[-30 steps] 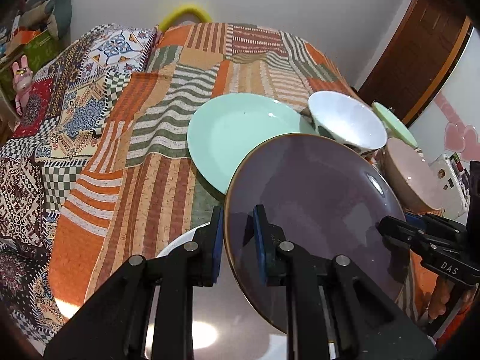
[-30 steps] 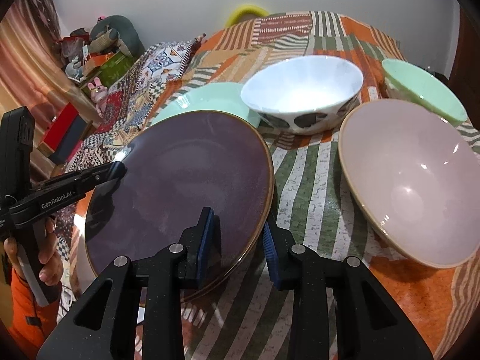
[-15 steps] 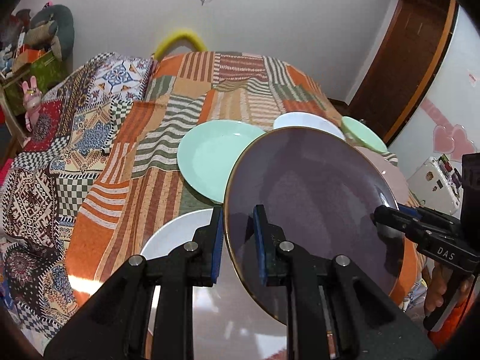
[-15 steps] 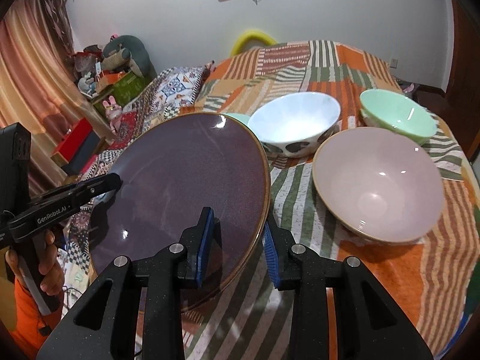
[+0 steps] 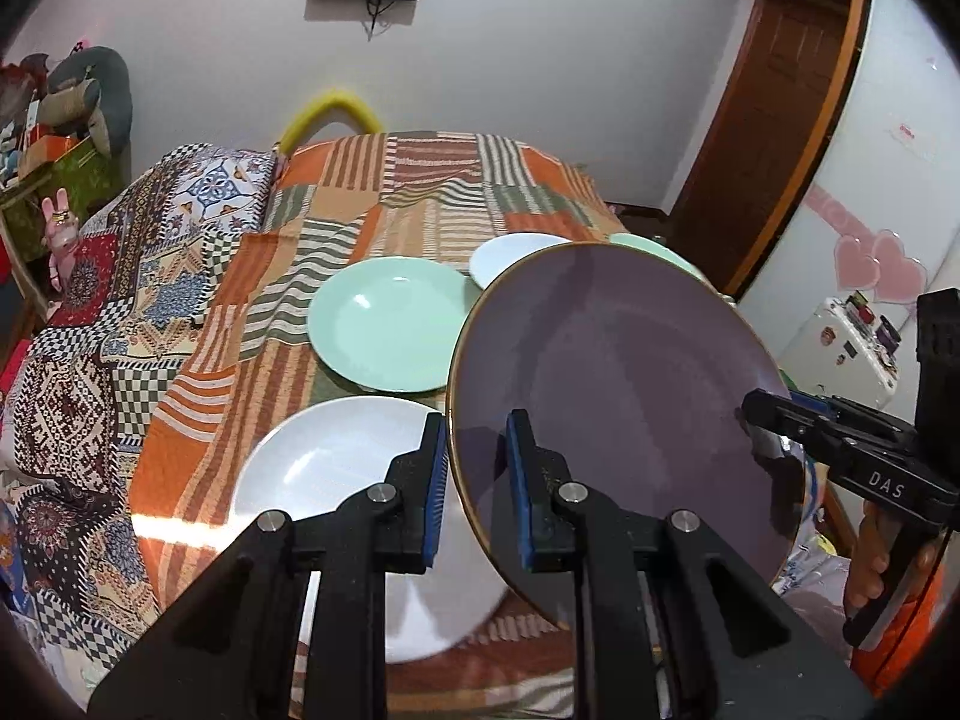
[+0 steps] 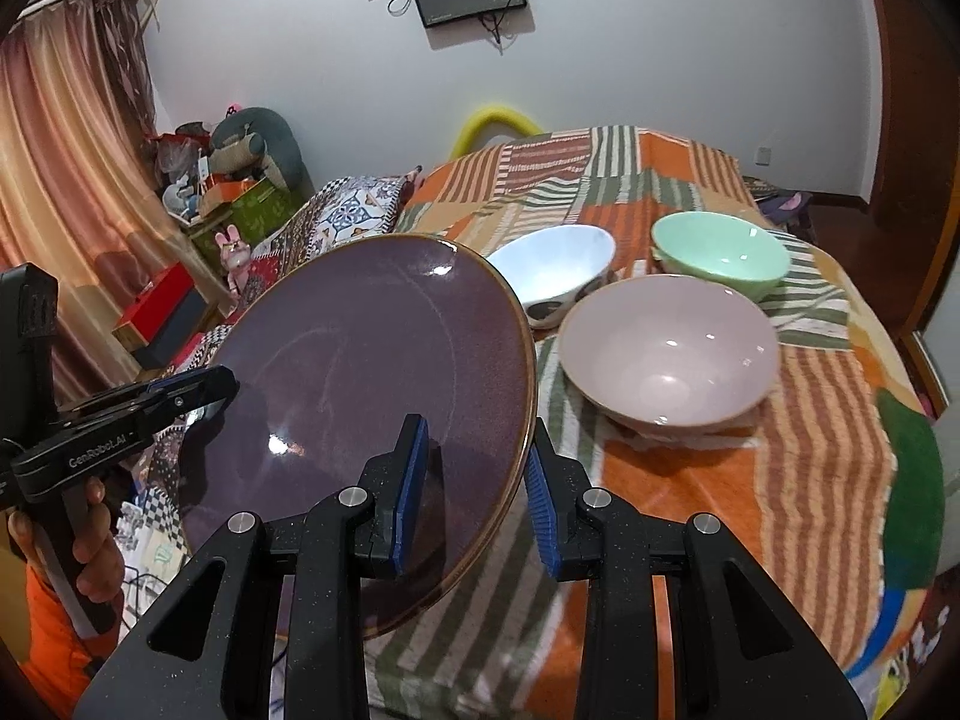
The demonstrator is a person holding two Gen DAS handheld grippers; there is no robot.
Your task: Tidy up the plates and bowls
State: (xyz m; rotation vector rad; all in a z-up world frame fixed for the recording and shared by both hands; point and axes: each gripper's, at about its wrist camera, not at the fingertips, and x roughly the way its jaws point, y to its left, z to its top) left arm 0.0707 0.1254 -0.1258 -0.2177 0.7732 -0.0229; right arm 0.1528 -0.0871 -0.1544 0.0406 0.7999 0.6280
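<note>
Both claws clamp the purple plate [image 5: 612, 396] by opposite rim edges: the left claw [image 5: 477, 483] pinches its near left rim, the right claw [image 6: 474, 483] its right rim. The plate hangs tilted in the air above the striped cloth [image 6: 798, 480]. Below lie a white plate [image 5: 336, 468] and a green plate [image 5: 384, 324]. A white bowl [image 6: 555, 270], pink bowl [image 6: 669, 354] and green bowl [image 6: 720, 252] sit close together beside it.

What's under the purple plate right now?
Below the lifted purple plate, the white plate and striped cloth show. Its underside and the patch straight below are hidden.
</note>
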